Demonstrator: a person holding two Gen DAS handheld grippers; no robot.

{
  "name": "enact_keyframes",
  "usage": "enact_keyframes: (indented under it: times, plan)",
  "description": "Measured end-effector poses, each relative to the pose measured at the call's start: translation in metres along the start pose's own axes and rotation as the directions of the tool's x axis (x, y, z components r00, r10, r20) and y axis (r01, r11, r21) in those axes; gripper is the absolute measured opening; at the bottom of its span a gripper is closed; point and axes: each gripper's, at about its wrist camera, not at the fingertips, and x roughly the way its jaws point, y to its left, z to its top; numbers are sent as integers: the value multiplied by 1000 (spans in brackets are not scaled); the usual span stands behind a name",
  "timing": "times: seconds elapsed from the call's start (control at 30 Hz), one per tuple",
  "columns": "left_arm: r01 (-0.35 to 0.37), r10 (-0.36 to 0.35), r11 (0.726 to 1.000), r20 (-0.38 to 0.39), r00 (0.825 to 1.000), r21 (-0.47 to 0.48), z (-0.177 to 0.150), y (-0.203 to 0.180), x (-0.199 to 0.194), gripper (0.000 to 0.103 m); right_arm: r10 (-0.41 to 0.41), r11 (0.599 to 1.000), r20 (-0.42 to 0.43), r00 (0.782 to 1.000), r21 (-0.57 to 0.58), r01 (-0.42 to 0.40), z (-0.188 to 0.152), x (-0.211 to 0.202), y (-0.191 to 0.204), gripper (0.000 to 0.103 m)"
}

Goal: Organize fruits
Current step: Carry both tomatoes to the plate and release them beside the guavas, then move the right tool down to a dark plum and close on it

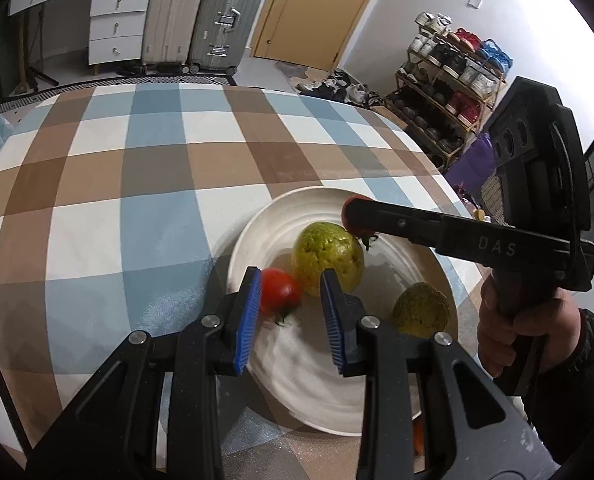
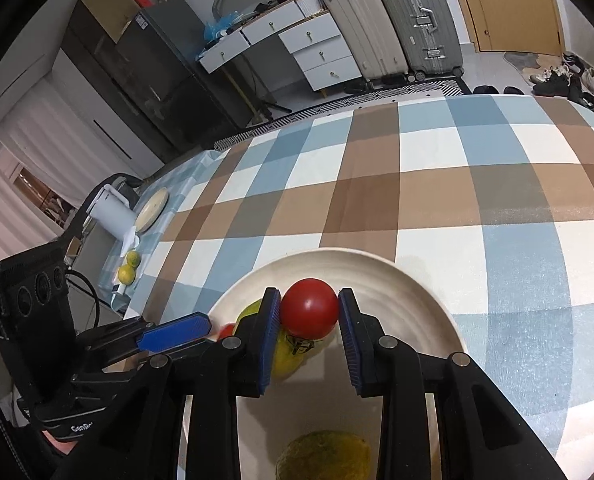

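Fruit sits on a white plate (image 1: 257, 224) low and right of centre in the left wrist view. A large yellow-green fruit (image 1: 327, 258) lies in the middle of the plate. A smaller green fruit (image 1: 421, 310) lies to its lower right, apart from it. A red tomato (image 1: 279, 290) rests at the plate's left edge, just beside the large fruit, with its stem end turned down.

The left claw (image 1: 291, 318) fills the bottom of that view. Its blue pads (image 1: 249, 320) stand narrow, with bare plate between them. The left pad is right beside the tomato but does not grip it.

The right claw (image 2: 309, 338), seen from its own camera, is closed on a second red tomato (image 2: 309, 308), one pad pressed to each side. This tomato hangs above the plate (image 2: 397, 280), over the large yellow-green fruit (image 2: 287, 350). In the left wrist view the same claw reaches in from the right edge, held by a hand (image 1: 509, 332) in a dark sleeve.

The plate rests on a worktop covered by a checked cloth (image 1: 137, 168) of blue, brown and white squares. Two suitcases (image 1: 205, 12) stand by a wooden door (image 1: 313, 4) at the top of the frame. A shoe rack (image 1: 453, 76) stands at the upper right.
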Motion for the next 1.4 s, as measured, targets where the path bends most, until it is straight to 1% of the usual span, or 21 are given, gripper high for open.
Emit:
enact_keyframes:
  times: [0.07,0.1,0.17,0.2,0.23,0.27,0.33,0.47,0.53,0.63,0.7,0.73,0.8,0.93,1.0,1.13,1.2,1.3,1.4]
  plan:
    - [9,-9,1000,2,1000,-5,1,0,-2,28,-4,1000,0,1000,7,4,1,0,0,41]
    - [7,-7,1000,8,1000,-2,1,0,-5,28,-6,1000,7,1000,9,6,1,-1,1,50]
    - [4,-4,1000,19,1000,3,1,-3,-11,29,25,1000,39,999,6,-25,2,-9,2,53]
    - [1,-1,1000,21,1000,4,1,-4,-13,31,23,1000,49,999,5,-23,3,-13,3,57]
    - [-2,1,1000,23,1000,6,0,-6,-16,37,16,1000,65,998,9,-16,3,-19,4,64]
    - [-3,3,1000,31,1000,7,-1,-7,-20,40,26,1000,88,996,14,-27,3,-27,4,66]
    - [-10,10,1000,48,999,9,-3,-11,-28,50,41,999,122,992,20,-43,0,-43,4,72]
    - [-27,25,999,77,997,17,-8,-21,-48,55,18,1000,156,988,6,-19,-10,-72,8,81]
    - [-37,35,999,91,995,17,-11,-28,-57,65,8,1000,168,986,3,-9,-17,-85,10,87]
    - [-44,39,998,119,992,38,-17,-43,-75,66,-16,1000,175,984,4,15,-30,-104,13,94]
    - [-55,48,997,128,991,55,-21,-52,-84,68,-32,999,184,982,4,32,-38,-113,15,98]
    - [-63,55,996,132,990,60,-24,-57,-88,73,-40,999,193,980,3,40,-43,-119,17,99]
    - [-65,55,996,145,988,62,-30,-66,-99,78,-42,999,209,977,-2,43,-52,-131,23,100]
    - [-71,59,995,155,986,74,-41,-81,-116,79,-29,999,228,973,-35,38,-74,-152,37,101]
    - [-82,68,993,163,984,79,-48,-89,-125,81,-42,997,237,971,-50,55,-85,-161,45,101]
    - [-113,96,990,185,978,85,-61,-103,-144,82,-43,997,258,965,-48,57,-102,-177,52,102]
    - [-112,94,990,190,977,89,-67,-110,-153,83,-42,998,266,963,-41,55,-112,-184,54,102]
    - [-127,107,988,204,973,87,-79,-118,-164,87,-55,997,283,958,-35,67,-126,-196,56,102]
    - [-126,107,989,212,971,79,-90,-124,-174,91,-57,997,298,953,-27,68,-138,-205,58,102]
